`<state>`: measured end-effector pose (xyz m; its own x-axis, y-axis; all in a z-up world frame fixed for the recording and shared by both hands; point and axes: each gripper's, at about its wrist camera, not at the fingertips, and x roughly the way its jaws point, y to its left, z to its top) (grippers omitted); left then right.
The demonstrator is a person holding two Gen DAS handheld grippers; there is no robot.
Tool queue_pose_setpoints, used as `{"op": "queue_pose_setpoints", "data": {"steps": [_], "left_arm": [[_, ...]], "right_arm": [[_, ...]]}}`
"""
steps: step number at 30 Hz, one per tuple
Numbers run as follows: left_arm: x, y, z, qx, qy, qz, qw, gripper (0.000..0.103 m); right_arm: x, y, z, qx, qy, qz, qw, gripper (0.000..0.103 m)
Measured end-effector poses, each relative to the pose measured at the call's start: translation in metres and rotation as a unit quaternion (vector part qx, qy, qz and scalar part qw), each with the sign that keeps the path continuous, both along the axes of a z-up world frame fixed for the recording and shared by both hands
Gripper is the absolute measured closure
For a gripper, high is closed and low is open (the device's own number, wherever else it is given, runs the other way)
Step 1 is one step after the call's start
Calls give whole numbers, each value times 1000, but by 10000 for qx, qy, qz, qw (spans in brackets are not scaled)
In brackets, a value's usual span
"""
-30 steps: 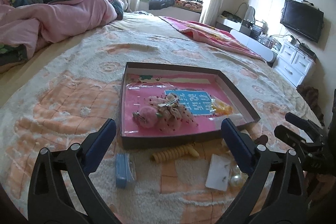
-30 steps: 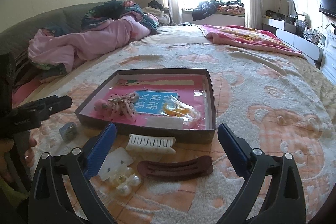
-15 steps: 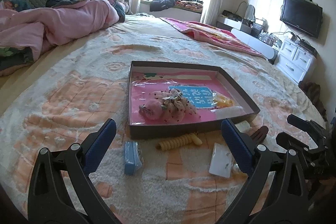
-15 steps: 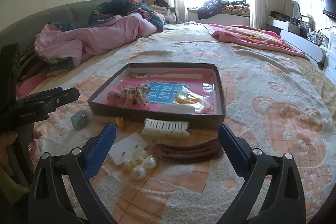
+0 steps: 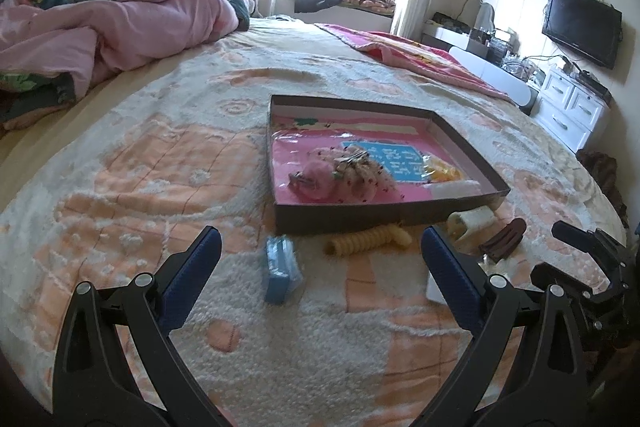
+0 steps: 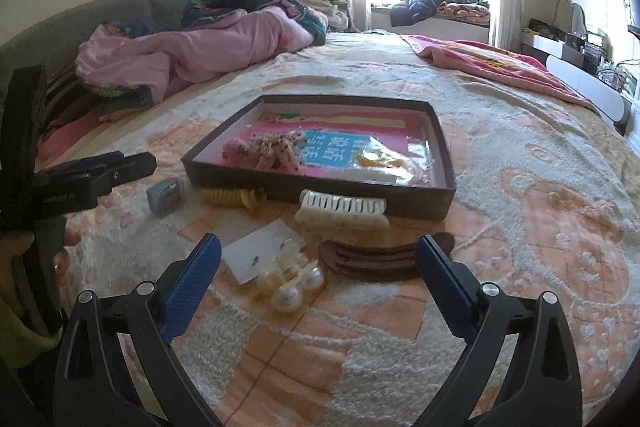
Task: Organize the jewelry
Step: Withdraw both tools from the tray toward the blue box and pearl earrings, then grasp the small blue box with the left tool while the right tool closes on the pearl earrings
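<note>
Jewelry pieces are found scattered on a bedspread (image 6: pixel 520 227) in front of a shallow dark tray (image 6: pixel 440 163). Inside the tray, a pink pom-pom clip with dotted bows (image 5: pixel 344 175) and a yellow item in plastic wrap (image 6: pixel 380 157) are noted. Just outside its near wall lie a yellow spiral hair tie (image 5: pixel 366 241), a white claw clip (image 6: pixel 342 213), a brown hair clip (image 6: pixel 380 259), a pearl clip (image 6: pixel 292 283) on a white card (image 6: pixel 252 251) and a small blue box (image 5: pixel 280 269). The left gripper (image 5: pixel 318 277) and right gripper (image 6: pixel 318 277) are each held above the bedspread, jaws spread wide, nothing gripped.
</note>
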<state>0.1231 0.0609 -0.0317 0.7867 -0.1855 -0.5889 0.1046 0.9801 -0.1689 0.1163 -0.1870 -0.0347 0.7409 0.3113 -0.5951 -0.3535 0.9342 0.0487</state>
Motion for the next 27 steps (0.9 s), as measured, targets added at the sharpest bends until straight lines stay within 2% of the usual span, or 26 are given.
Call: {"op": "queue_pose_setpoints", "data": {"steps": [13, 27], "left_arm": [[-1, 20, -19, 1, 191, 157, 9997, 12], [4, 22, -40, -68, 365, 56, 9993, 12]], "right_arm": [[-4, 20, -20, -95, 236, 267, 9993, 9], [1, 30, -39, -259, 422, 354, 9981, 29]]}}
